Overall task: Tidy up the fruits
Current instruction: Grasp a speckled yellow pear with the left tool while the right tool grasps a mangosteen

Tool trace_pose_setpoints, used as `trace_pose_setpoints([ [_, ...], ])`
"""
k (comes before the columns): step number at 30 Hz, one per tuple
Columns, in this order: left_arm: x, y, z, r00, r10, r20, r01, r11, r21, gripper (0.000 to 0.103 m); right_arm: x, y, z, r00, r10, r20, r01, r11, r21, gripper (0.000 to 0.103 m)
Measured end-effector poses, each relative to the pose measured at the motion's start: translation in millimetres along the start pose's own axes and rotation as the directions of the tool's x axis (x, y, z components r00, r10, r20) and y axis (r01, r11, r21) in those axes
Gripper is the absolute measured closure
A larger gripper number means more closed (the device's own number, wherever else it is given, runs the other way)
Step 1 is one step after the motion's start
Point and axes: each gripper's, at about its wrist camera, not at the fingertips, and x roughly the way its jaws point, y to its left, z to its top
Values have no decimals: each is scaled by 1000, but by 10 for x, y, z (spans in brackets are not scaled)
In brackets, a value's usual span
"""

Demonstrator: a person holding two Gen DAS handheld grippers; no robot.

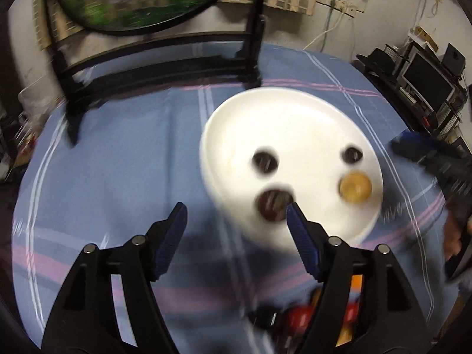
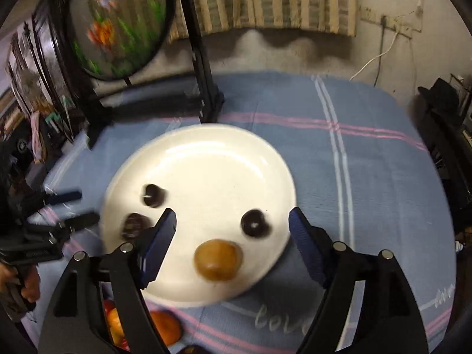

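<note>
Both views are motion-blurred. The left gripper (image 1: 236,209) is spread with nothing between its fingers, its right tip over a dark fruit (image 1: 274,205) at the plate (image 1: 283,112) rim. The right gripper (image 2: 233,215) is also spread and empty, above the tan fruit (image 2: 218,259). 4 fruits lie on the plate; more fruit (image 2: 165,327) shows half-hidden behind the fingers. Bare cloth (image 2: 368,177) lies right of the plate.

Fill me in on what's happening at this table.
A person is sorting fruit with a handheld gripper in each hand. Both the left gripper and the right gripper hang open and empty over a white plate on the blue checked cloth. Three dark round fruits, one here, and a yellow-brown fruit lie on the plate. More red and orange fruit waits on the near side, below the fingers.
</note>
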Motion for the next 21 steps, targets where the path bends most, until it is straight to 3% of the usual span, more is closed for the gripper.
trace_pose_setpoints([
  [4, -272, 96, -571, 999, -2, -35, 1, 999, -37, 29, -470, 45, -502, 1000, -8, 5, 8, 1000, 2, 23],
  [6, -323, 100, -822, 998, -27, -63, 23, 998, -60, 29, -607, 93, -803, 999, -44, -16, 44, 999, -15, 23],
  [10, -479, -54, -1203, 994, -93, -62, 89, 994, -65, 29, -842, 125, -1435, 997, -11, -75, 13, 999, 34, 23],
  [15, -513, -486, -1278, 995, -88, -56, 94, 989, 111, 29, -1008, 176, -1676, 995, -36, -96, 36, 999, -3, 23],
  [21, -318, -691, -1285, 988, -121, -93, 137, 974, 178, 30, -1190, 133, -1692, 996, -66, -56, 67, 998, 10, 23],
])
